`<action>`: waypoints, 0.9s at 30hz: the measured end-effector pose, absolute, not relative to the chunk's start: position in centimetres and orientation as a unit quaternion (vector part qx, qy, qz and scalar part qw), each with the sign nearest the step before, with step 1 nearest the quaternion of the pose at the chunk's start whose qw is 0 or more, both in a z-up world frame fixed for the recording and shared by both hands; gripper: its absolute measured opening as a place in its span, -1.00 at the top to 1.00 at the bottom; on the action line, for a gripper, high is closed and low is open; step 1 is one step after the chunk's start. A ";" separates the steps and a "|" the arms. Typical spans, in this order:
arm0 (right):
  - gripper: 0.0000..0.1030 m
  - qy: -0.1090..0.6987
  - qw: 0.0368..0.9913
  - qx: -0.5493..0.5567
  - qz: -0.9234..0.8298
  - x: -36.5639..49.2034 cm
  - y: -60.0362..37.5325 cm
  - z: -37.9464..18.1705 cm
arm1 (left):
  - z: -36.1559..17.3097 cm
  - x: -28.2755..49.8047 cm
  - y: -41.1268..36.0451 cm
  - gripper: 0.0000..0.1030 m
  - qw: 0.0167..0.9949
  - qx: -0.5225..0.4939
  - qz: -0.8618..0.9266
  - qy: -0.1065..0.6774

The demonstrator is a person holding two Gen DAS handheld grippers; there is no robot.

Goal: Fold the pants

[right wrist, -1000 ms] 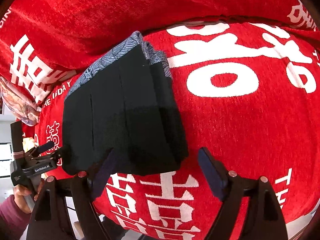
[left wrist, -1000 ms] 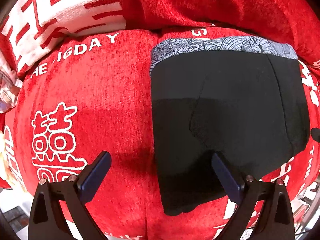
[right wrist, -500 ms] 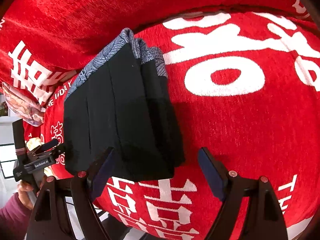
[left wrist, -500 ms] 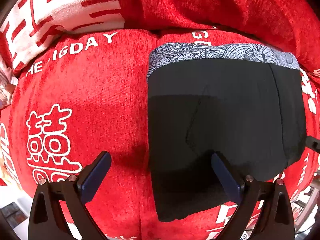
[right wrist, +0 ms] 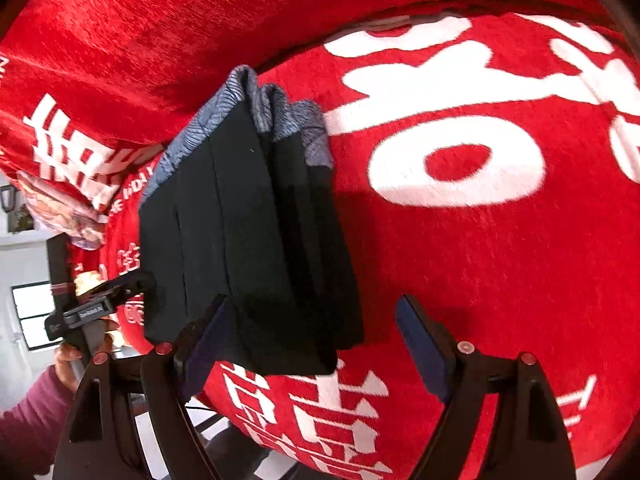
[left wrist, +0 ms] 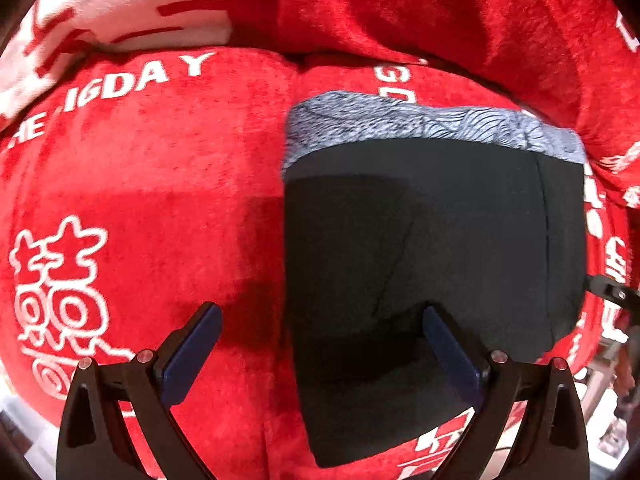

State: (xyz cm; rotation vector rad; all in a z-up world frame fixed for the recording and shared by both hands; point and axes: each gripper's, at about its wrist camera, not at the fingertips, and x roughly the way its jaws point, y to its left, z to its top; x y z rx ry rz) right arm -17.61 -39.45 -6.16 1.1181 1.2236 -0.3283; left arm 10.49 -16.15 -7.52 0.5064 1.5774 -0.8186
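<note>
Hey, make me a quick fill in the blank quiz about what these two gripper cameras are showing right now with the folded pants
1. The folded pants are mainly ____ in color.
2. Their patterned waistband is ____.
3. The pants lie on a ____ cover with white lettering.
4. Both the left gripper and the right gripper have their jaws ____.

Answers: black; gray; red; open
</note>
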 end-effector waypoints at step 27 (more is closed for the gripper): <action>0.08 0.490 0.670 0.556 -0.040 -14.2 -40.4 -8.5 | -7.1 9.1 -17.8 -0.23 0.576 0.124 -0.445 0.674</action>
